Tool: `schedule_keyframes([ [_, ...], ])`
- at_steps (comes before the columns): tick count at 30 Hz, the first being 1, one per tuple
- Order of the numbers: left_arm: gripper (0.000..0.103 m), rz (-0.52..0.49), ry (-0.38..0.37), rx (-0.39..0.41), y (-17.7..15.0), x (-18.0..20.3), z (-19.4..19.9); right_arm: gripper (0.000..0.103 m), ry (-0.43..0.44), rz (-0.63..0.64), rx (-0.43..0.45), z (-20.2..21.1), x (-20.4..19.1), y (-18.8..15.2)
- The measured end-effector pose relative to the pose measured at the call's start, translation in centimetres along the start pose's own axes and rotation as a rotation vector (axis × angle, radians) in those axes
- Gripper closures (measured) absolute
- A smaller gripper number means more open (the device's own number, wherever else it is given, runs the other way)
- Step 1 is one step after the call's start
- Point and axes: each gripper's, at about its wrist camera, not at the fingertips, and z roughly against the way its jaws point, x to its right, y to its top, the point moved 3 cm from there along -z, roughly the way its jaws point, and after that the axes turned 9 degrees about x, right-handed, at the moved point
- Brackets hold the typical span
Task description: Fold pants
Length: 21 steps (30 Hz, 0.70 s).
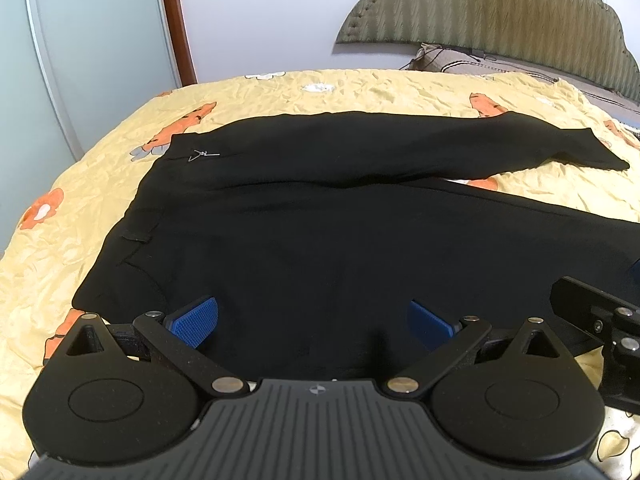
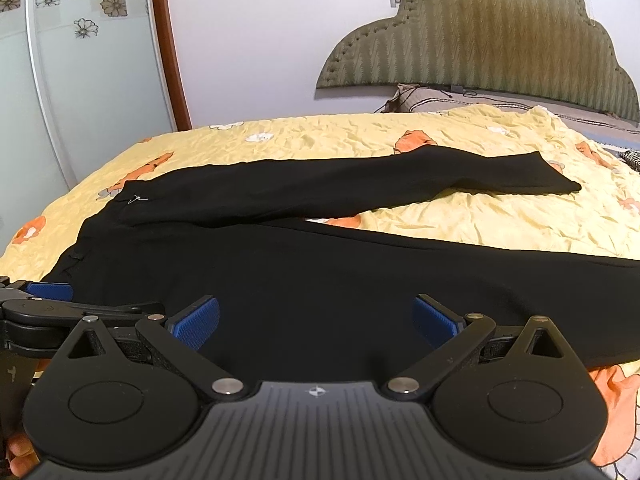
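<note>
A pair of black pants (image 1: pixel 304 216) lies spread flat on a bed with a yellow flowered bedspread (image 1: pixel 360 88). The waist is toward the left and the two legs run off to the right; the far leg (image 2: pixel 360 184) lies apart from the near one, with a wedge of bedspread showing between them.

The left gripper (image 1: pixel 312 322) hovers over the near edge of the pants by the waist. Its blue fingers (image 1: pixel 196 320) are spread wide with nothing between them.

The right gripper (image 2: pixel 316 320) sits just beside it, over the near leg. Its fingers (image 2: pixel 198 320) are also wide apart and hold nothing.

A padded headboard (image 2: pixel 500 40) and a pillow (image 2: pixel 432 100) stand at the far right. No container shows in either view.
</note>
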Motion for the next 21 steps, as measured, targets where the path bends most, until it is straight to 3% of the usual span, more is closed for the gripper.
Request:
schedule_keyframes([
  [21,0.000,-0.013,0.003,-0.014,-0.34,0.16,-0.50,0.000,0.004,-0.004,-0.006,-0.11,-0.23,-0.22],
])
